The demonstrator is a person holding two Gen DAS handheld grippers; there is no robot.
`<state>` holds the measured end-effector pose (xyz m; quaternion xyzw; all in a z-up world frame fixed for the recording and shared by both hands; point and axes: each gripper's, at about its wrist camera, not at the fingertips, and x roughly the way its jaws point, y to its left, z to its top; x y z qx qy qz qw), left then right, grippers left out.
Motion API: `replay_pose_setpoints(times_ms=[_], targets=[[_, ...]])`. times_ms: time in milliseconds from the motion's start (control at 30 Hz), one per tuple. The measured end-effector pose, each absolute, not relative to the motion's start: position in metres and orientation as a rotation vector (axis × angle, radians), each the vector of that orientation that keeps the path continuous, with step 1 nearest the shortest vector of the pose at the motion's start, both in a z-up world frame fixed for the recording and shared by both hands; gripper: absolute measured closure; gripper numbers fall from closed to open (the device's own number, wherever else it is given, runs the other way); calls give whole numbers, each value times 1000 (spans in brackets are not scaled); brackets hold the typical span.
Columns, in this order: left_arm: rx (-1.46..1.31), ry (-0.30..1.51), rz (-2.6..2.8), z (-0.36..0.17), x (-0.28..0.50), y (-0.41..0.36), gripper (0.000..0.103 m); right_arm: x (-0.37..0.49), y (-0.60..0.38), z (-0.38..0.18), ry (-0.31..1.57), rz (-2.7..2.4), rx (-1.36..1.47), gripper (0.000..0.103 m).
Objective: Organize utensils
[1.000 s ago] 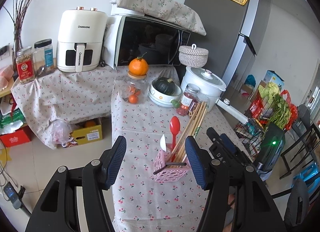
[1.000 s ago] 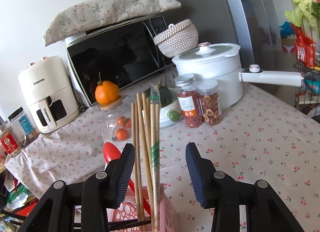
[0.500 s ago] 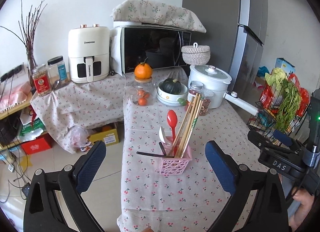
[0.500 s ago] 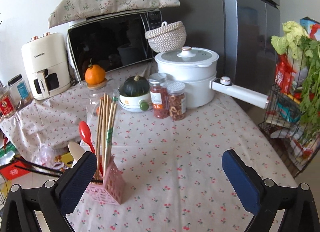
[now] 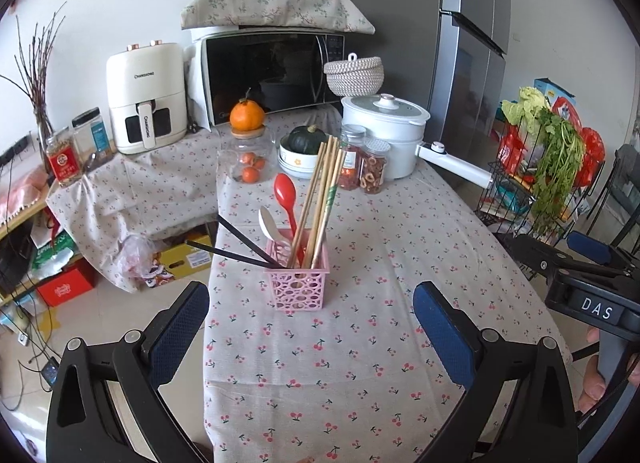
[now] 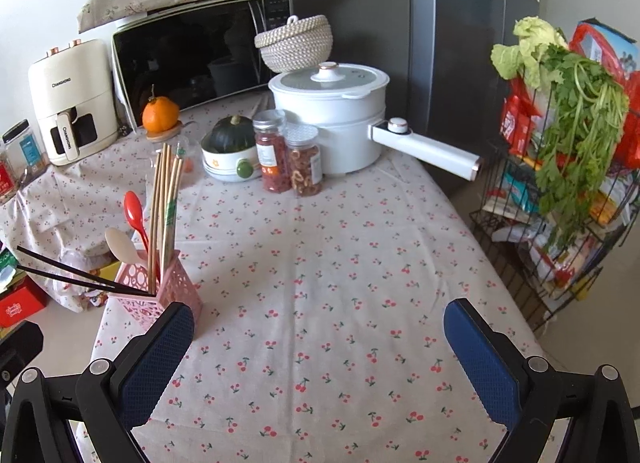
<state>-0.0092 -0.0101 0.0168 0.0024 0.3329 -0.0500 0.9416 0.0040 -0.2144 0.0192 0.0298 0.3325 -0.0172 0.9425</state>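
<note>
A table covered in a cherry-print cloth (image 6: 320, 283) fills the view. At its near left stands a pink openwork basket (image 6: 172, 287) holding wooden chopsticks (image 6: 164, 207) upright, a red spoon (image 6: 134, 207), a pale spoon (image 6: 120, 245), and two black chopsticks (image 6: 68, 275) jutting out to the left. The right gripper (image 6: 316, 347) hangs over the near cloth, its blue-padded fingers (image 6: 158, 347) spread wide with nothing between them. At the far end sit a white lidded pot (image 6: 332, 115) with a long handle, two spice jars (image 6: 290, 159), a green squash in a bowl (image 6: 230, 143), an orange (image 6: 160, 115), a microwave (image 6: 196, 59) and an air fryer (image 6: 72, 99). A wire rack of greens (image 6: 560, 151) stands at the right.
</note>
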Motion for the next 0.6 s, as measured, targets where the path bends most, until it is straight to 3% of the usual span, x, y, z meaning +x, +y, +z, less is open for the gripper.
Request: replay_pose_setpoints(times_ms=[600], targets=[[17,695,-101,2,-2,-20,0,5,-211,7,724,-15,26,0]])
